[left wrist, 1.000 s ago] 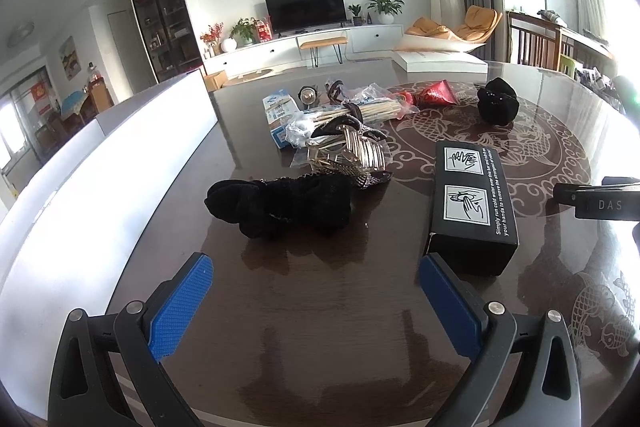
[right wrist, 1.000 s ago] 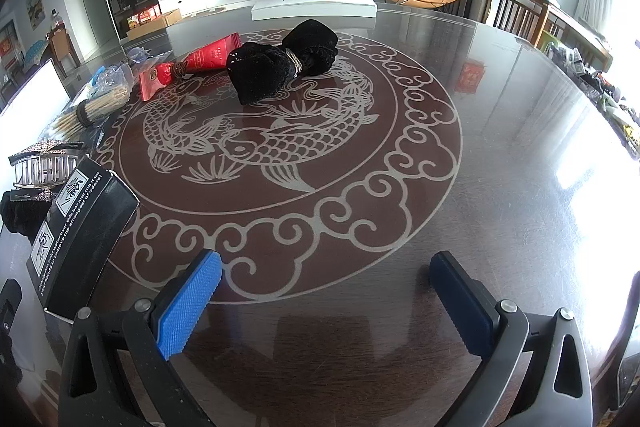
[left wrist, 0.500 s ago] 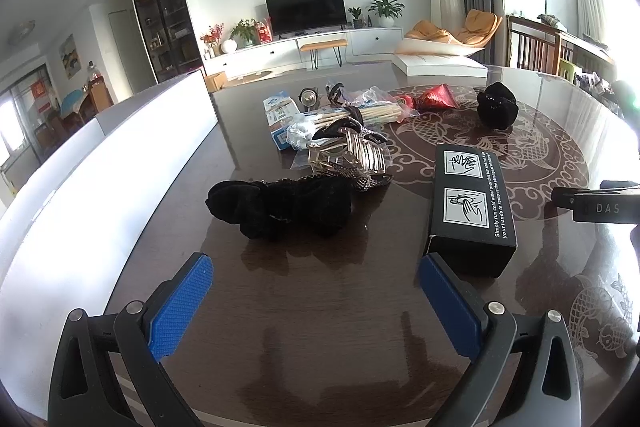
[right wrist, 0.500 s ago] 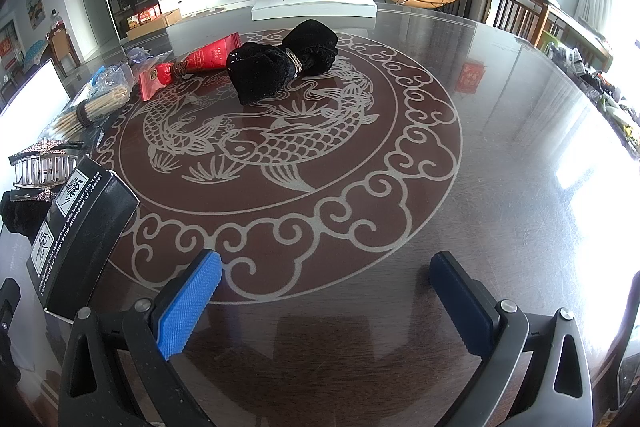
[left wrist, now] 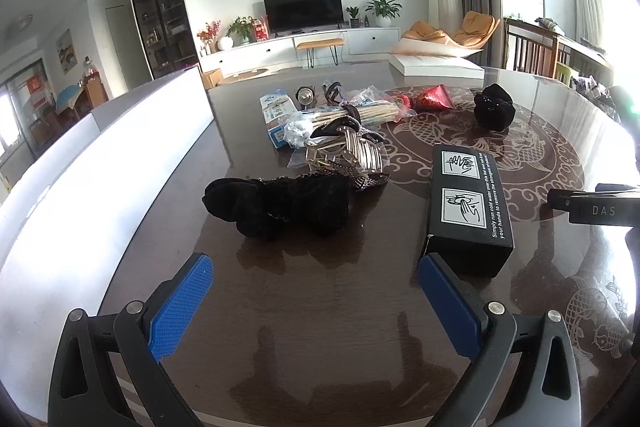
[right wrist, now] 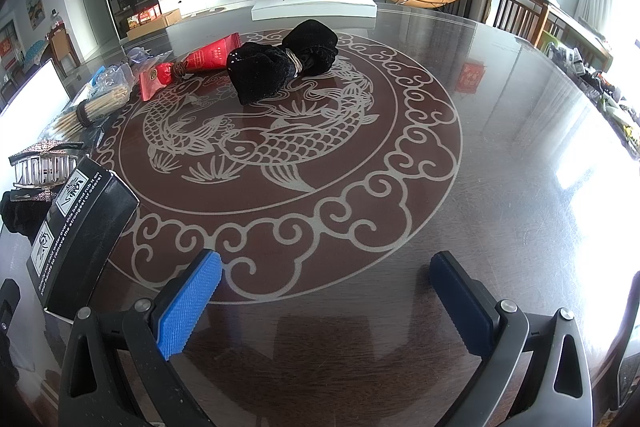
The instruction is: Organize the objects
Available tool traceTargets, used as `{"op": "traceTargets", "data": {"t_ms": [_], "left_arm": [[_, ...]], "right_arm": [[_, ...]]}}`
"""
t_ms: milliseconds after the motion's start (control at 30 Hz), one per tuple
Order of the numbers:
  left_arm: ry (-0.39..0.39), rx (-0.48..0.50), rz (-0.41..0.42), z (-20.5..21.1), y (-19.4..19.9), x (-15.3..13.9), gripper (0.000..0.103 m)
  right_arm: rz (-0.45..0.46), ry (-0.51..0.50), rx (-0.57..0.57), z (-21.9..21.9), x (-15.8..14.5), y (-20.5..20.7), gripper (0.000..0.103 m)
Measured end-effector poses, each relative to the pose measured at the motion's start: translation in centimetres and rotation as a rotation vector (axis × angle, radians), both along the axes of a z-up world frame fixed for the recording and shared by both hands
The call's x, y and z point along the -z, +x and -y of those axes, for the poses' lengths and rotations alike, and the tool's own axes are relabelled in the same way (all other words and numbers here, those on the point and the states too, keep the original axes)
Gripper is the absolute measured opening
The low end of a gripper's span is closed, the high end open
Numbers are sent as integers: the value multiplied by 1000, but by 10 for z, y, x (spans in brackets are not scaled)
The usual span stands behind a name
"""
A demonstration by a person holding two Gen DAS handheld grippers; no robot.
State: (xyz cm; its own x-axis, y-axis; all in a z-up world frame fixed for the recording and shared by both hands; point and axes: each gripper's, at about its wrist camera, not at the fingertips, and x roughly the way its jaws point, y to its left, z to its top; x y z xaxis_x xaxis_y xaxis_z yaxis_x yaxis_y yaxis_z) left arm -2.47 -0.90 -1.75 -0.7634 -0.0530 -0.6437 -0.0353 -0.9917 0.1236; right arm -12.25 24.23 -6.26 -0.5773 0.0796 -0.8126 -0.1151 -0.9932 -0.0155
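Observation:
My left gripper (left wrist: pixel 316 303) is open and empty, low over the dark table (left wrist: pixel 320 327). Ahead of it lies a black velvet bundle (left wrist: pixel 280 207), and to its right a black box (left wrist: pixel 468 203) with white pictograms. Behind them sit a silver hair clip (left wrist: pixel 352 155), a bunch of wooden sticks (left wrist: pixel 372 115), a blue-white packet (left wrist: pixel 276 115), a red pouch (left wrist: pixel 432 97) and a second black velvet bundle (left wrist: pixel 494 107). My right gripper (right wrist: pixel 324 303) is open and empty over the fish pattern. In its view the black bundle (right wrist: pixel 280 67), red pouch (right wrist: pixel 192 65) and black box (right wrist: pixel 80 227) show.
A white storage box wall (left wrist: pixel 100 163) runs along the table's left side. Another white box (right wrist: pixel 314 1) stands at the far edge. The right gripper's body (left wrist: pixel 600 209) juts in at the right of the left wrist view. Chairs (right wrist: pixel 516 13) stand beyond the table.

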Motion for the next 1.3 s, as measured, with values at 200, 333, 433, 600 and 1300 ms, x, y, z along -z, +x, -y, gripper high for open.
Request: {"op": "traceTargets", "data": {"t_ms": [200,333,433,600,1300], "left_arm": [[107,8,71,23,-4,-8,103],[41,57,51,35,-22,-28,103],[-47,121,43,35,-47,-40,103],[-62,288,115,27,-88,-35,103],[102,523,296,33,-76,-13,103]], "right_arm": [[0,0,0,0,0,0,103],[0,0,0,0,0,0,103],[0,0,0,0,0,0,103],[0,0,0,0,0,0,103],[0,0,0,0,0,0,103]]}}
